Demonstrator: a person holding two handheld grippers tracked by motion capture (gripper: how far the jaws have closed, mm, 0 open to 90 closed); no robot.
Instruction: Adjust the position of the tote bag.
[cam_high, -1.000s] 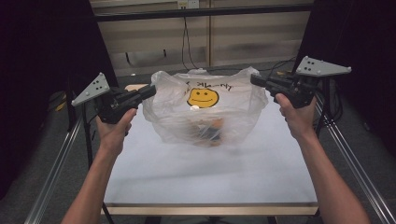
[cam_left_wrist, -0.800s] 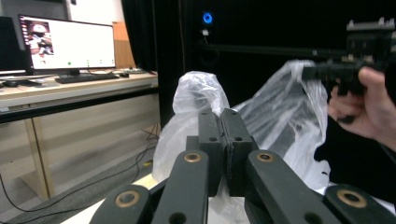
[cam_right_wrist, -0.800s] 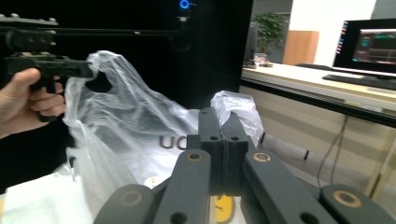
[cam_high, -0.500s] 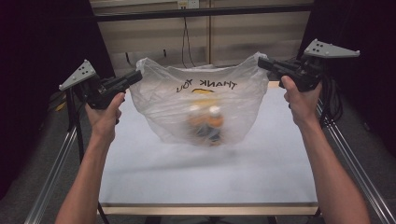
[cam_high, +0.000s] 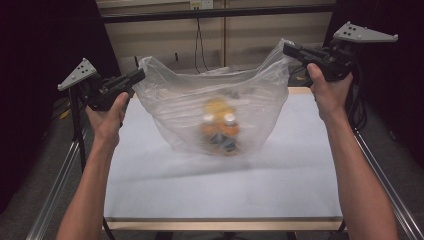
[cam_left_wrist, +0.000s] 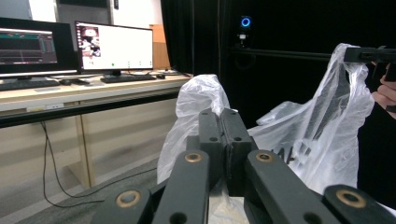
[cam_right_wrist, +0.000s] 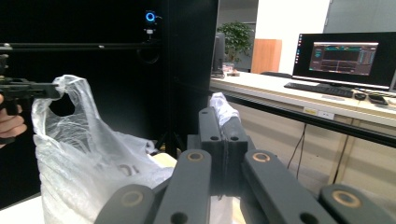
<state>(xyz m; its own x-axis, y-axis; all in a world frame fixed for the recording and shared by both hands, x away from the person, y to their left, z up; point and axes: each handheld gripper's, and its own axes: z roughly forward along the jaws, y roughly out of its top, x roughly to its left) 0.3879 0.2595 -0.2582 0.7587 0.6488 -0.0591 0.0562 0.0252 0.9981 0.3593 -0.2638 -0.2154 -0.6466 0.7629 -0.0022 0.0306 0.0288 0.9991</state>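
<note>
A clear plastic bag (cam_high: 220, 107) hangs above the white table (cam_high: 220, 190), stretched between my two grippers. Blurred orange and white items (cam_high: 220, 130) sit in its bottom. My left gripper (cam_high: 141, 75) is shut on the bag's left handle; in the left gripper view the jaws (cam_left_wrist: 224, 119) pinch the plastic (cam_left_wrist: 198, 93). My right gripper (cam_high: 286, 48) is shut on the right handle, and in the right gripper view its closed jaws (cam_right_wrist: 223, 119) clamp a twist of plastic (cam_right_wrist: 222, 106). Each gripper view also shows the other gripper holding the far handle.
A dark frame bar (cam_high: 215, 12) crosses behind the table, with a cable (cam_high: 199, 45) hanging down the wall. Metal rails (cam_high: 55, 185) run along both table sides. A desk with monitors (cam_left_wrist: 114, 46) stands beyond. A round-lit camera (cam_right_wrist: 150, 17) hangs on the black backdrop.
Both grippers have lifted the bag off the table and pulled its handles apart, the right one rising more. The bag now hangs taller, with its contents swinging at the bottom.
</note>
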